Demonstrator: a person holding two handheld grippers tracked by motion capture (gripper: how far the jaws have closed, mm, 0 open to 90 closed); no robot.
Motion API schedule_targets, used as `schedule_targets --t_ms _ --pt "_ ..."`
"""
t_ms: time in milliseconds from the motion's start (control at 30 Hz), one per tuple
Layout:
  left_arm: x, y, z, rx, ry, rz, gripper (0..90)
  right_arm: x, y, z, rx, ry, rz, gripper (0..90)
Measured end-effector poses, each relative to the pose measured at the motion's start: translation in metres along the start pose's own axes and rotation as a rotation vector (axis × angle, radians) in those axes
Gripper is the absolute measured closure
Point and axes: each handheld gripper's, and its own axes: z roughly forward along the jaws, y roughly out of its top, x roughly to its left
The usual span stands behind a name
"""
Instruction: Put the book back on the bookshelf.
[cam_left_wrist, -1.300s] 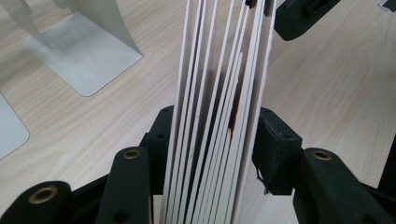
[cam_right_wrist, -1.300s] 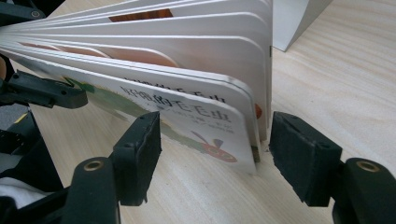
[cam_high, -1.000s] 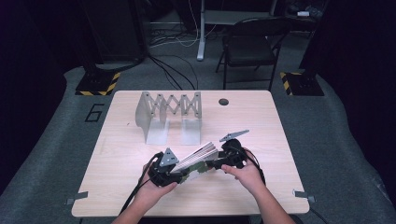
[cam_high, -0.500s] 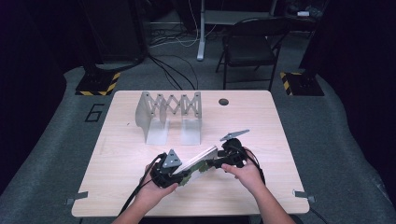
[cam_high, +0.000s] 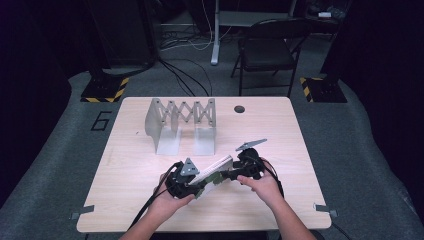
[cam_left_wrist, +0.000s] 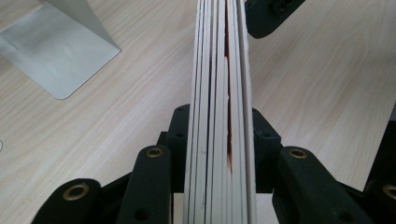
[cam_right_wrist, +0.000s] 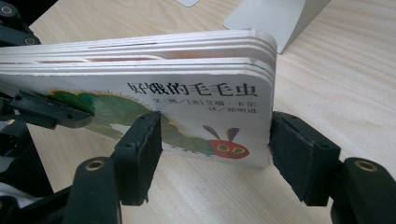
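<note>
Moved: board book drawn slightly nearer the person
Left gripper: clamped on book's page edges
Right gripper: jaws spread, straddling book's corner

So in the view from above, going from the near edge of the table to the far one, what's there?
The person's hands, then the book held between the two grippers, then the metal rack, then the dark hole near the far edge.

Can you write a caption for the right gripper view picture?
Caterpillar board book between the right gripper's open jaws.
</note>
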Motion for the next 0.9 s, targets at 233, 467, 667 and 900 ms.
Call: schedule_targets --t_ms 233,467,667,900 --pt "-0.0005 0.0017 0.0018 0.010 0.005 -0.008 69.3 -0.0001 0.0000 0.0003 0.004 0.000 0.005 34.6" --pt "-0.0017 0.0022 0.0027 0.012 0.012 -0.005 69.9 -0.0004 -0.0002 0.0010 0.009 -0.005 0.005 34.7" --pt "-0.0021 0.0032 0.0032 0.017 0.016 0.010 71.4 -0.0005 -0.0005 0.0017 0.007 -0.006 0.004 34.7" --pt "-0.0022 0.0034 0.0023 0.024 -0.006 0.017 74.6 -0.0012 -0.0010 0.0011 0.014 0.001 0.007 34.8"
